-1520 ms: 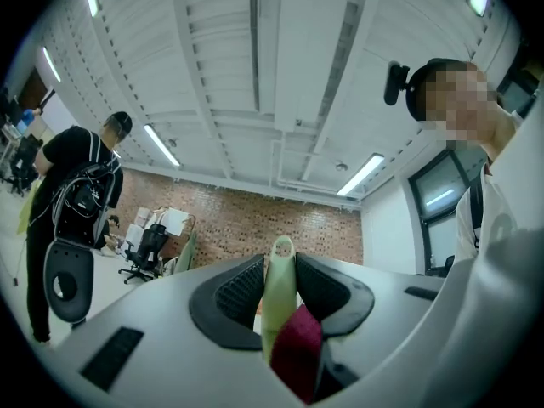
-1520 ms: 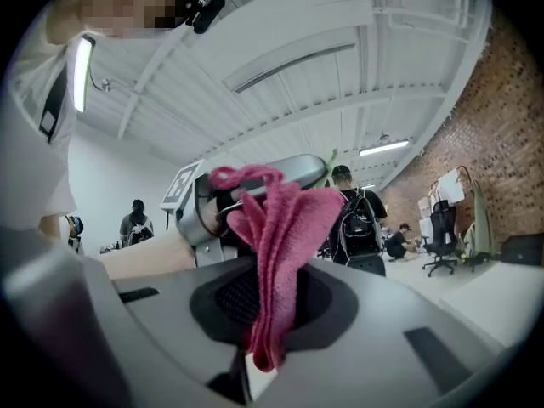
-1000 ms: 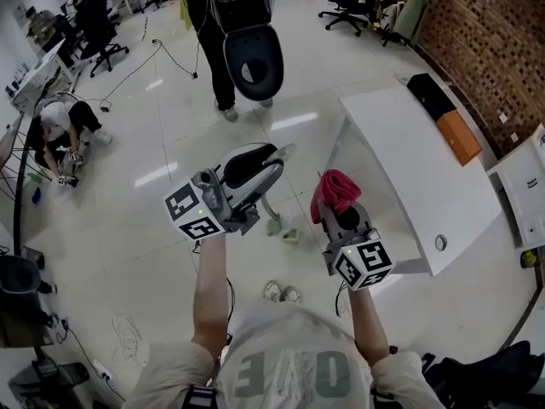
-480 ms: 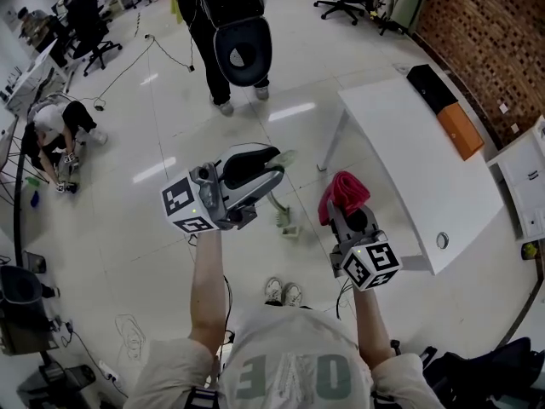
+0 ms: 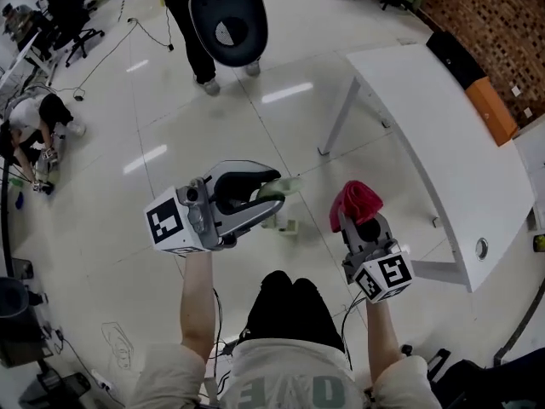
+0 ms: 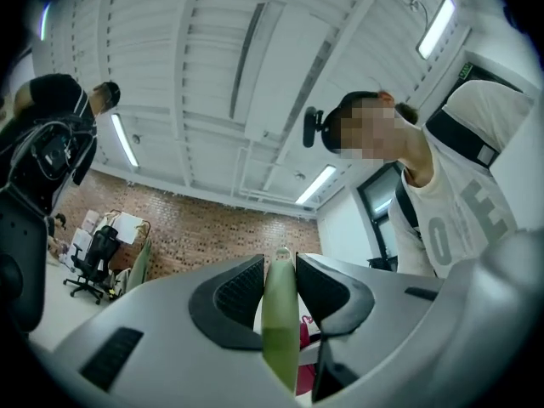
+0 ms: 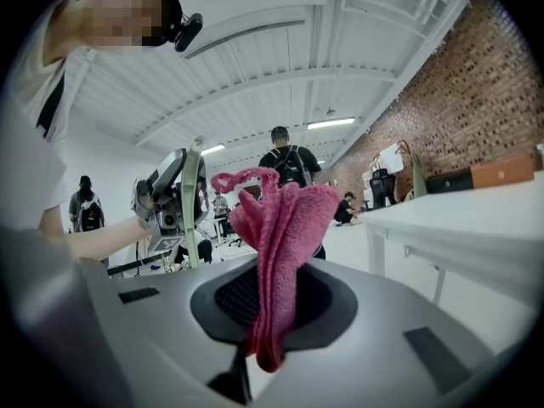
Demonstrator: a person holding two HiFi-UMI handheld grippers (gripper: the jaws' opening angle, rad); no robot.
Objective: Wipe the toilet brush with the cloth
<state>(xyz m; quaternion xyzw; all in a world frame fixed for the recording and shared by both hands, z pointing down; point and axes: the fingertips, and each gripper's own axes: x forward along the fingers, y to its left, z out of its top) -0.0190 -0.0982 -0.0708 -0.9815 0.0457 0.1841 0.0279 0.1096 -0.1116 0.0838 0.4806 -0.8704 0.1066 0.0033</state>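
White table [image 5: 430, 113], glossy pale floor [image 5: 119, 237]

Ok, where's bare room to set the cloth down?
The white table is bare from its near end to the orange box. The floor beside the left gripper is bare too. Tight only between it and the right gripper, round the toilet brush.

Bright ceiling strip lights [image 6: 438, 25] glare off the glossy floor [image 5: 102, 228] — fisheye edges dark, perhaps slightly soft

Open-plan office, swivel chairs [image 5: 60, 5], white table [image 5: 426, 135], brick wall [image 5: 502, 20], ceiling strip lights [image 6: 438, 25]
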